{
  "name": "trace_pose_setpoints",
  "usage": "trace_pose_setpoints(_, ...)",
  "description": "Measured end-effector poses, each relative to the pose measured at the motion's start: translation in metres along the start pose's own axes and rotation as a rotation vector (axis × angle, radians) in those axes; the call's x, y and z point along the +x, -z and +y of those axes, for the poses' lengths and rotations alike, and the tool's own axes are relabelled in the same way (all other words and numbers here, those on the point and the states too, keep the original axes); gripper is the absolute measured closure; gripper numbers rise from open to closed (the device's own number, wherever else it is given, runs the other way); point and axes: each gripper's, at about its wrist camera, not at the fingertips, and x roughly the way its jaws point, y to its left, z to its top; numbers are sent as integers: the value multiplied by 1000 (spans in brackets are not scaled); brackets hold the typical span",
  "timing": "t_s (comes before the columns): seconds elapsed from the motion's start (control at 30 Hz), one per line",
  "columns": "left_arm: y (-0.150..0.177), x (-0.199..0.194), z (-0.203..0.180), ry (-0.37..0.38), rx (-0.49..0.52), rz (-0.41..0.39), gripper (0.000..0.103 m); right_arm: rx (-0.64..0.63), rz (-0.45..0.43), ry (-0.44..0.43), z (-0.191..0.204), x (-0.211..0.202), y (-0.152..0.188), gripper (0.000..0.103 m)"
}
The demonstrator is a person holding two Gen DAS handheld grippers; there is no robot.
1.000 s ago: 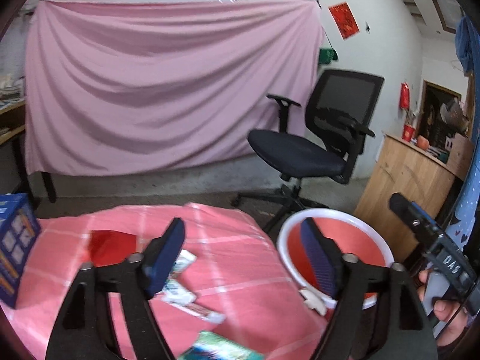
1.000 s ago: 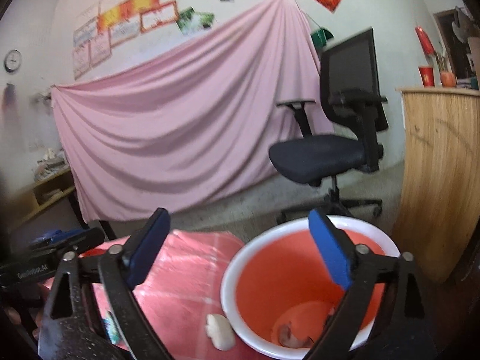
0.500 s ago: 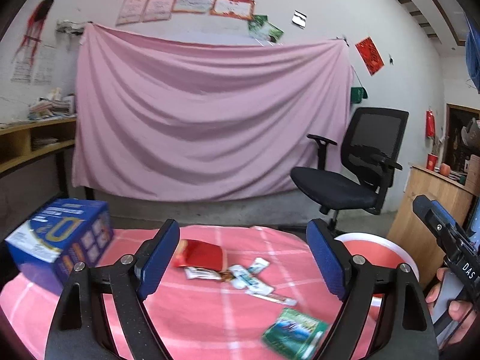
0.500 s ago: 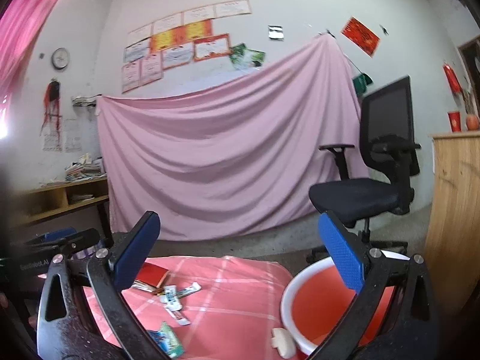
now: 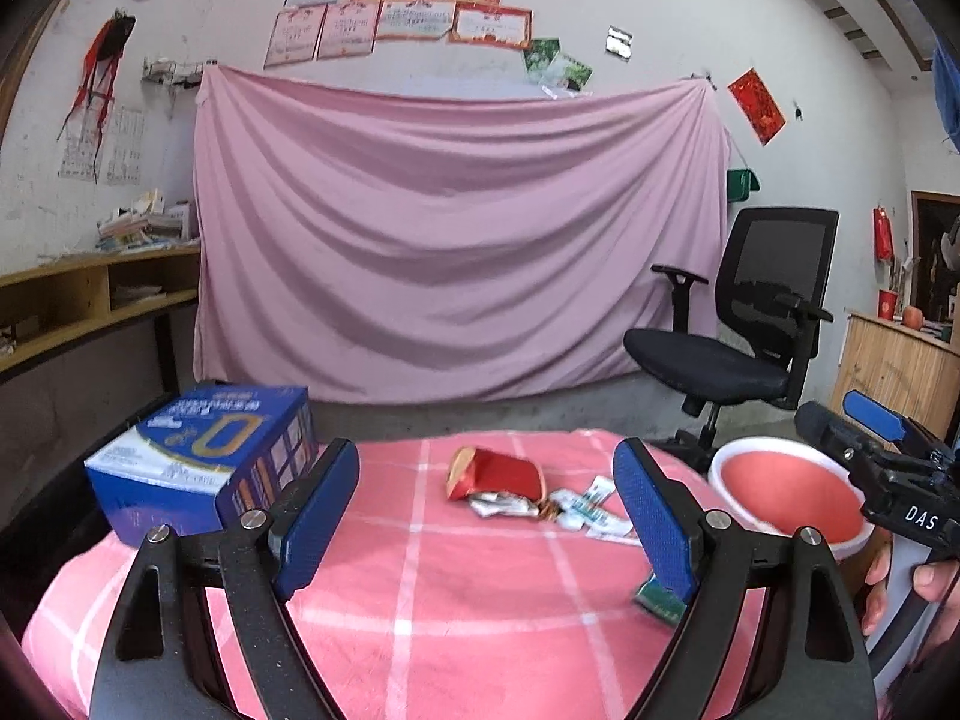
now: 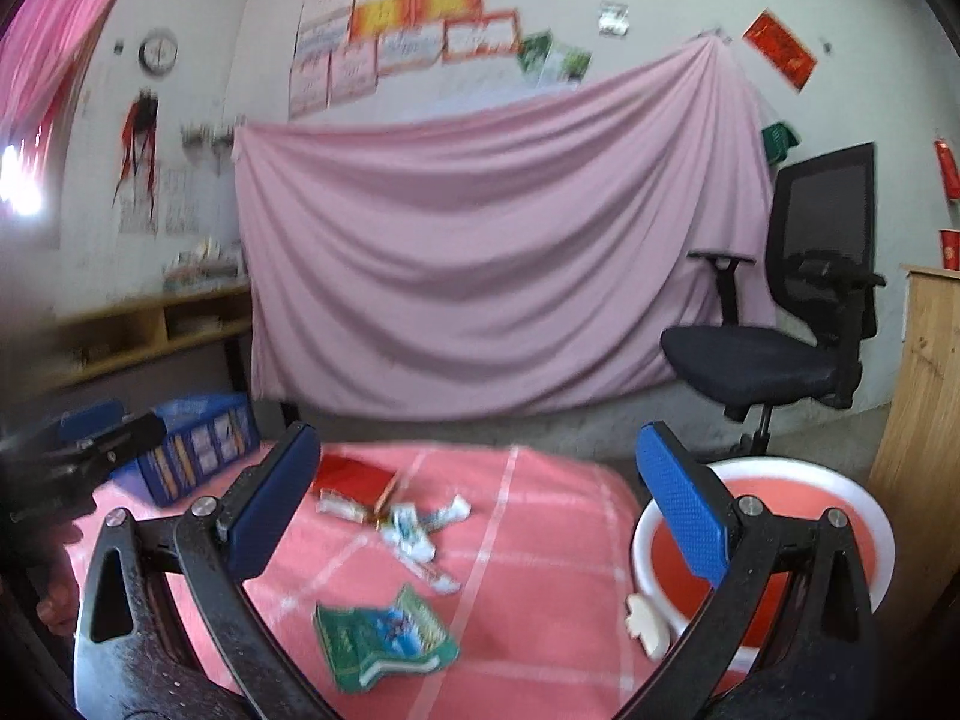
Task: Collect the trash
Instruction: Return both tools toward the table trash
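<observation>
Pink cloth is hanging across the back wall, with a black chair standing to its right. Below them a red checked cover is lying over the surface, which is carrying the trash. A red bucket with a white rim is sitting at the surface's right edge, and a small white scrap is lying against its near side. A blue box is resting at the far left of the surface.

Both pairs of tongs are hovering above the near edge, pointing toward the wall. The left tongs are standing spread wide with nothing between the blue pads. The right tongs are spread wide too, gripping nothing, and a hand is showing behind them at the right rim of the left view.

The trash is lying in the middle of the surface: a red packet farthest back, crumpled white wrappers just beside it to the right, touching one another. A green packet is lying apart from them, nearer the tongs and toward the bucket side.
</observation>
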Motion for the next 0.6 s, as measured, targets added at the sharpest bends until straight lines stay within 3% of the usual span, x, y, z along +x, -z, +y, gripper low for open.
trace_pose_setpoints(0.3,16,38,17,-13,-13,192,20,-17,356,-82,4,52,30,0)
trace_pose_setpoints(0.6,32,70,26,-26,-28,395,21,17,577,-184,7,79,55,0)
